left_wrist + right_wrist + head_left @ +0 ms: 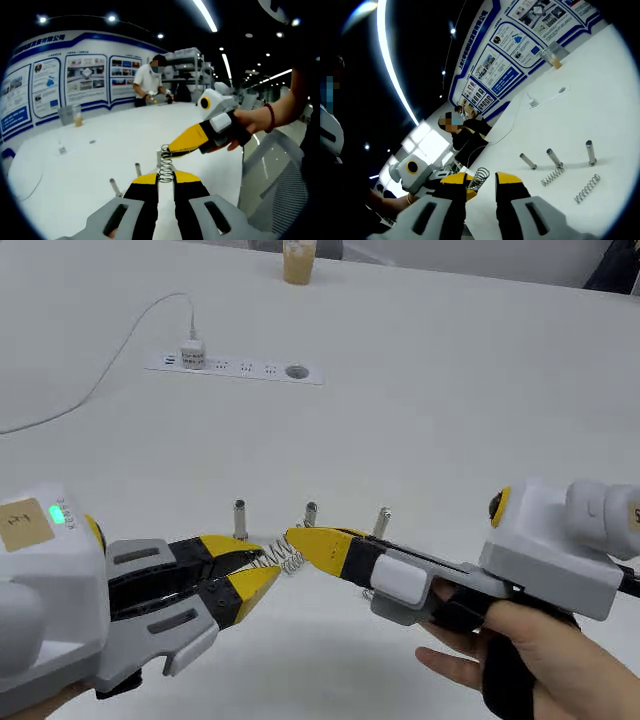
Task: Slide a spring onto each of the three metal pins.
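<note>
Three upright metal pins [240, 515] [311, 512] [382, 522] stand in a row on the white table [430, 420]. My left gripper [255, 570] comes in from the lower left, shut on a small coil spring [286, 558] that sticks out past its yellow tips; the same spring [165, 165] stands between its jaws in the left gripper view. My right gripper [300, 540] reaches in from the right, its tip at the spring's free end. In the right gripper view its jaws stand apart around the spring [479, 178]. Two more springs [552, 176] [586, 189] lie by the pins [553, 157].
A white power strip [240, 368] with a plugged charger [192, 352] and trailing cable lies further back. A cup of drink [299, 260] stands at the far edge. A person [150, 82] works at the table's far end.
</note>
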Demonstrator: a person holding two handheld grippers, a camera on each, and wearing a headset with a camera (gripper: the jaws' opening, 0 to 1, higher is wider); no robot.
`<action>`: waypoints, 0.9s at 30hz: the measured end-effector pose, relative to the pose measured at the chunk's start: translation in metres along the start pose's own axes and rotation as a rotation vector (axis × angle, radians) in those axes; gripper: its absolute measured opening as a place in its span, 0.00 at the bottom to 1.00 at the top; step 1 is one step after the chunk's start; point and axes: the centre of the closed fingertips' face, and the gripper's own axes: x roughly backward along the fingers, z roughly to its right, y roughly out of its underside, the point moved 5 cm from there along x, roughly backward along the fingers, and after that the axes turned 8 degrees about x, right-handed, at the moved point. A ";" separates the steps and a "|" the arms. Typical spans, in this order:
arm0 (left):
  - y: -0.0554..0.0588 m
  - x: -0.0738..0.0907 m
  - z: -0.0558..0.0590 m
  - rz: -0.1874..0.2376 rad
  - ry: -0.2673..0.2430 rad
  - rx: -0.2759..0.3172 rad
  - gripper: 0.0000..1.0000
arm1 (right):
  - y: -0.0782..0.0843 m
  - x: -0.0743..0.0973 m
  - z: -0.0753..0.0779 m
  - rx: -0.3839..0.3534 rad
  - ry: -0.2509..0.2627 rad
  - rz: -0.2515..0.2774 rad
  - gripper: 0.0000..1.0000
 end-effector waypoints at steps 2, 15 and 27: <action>0.000 0.001 0.001 0.002 0.002 -0.005 0.10 | -0.001 -0.001 -0.001 -0.014 -0.007 0.006 0.20; -0.005 0.001 0.002 0.006 -0.001 -0.032 0.10 | -0.008 -0.003 -0.009 -0.036 -0.064 0.035 0.11; -0.003 0.001 -0.004 -0.028 -0.023 -0.017 0.12 | -0.009 -0.009 -0.013 0.095 -0.053 0.005 0.11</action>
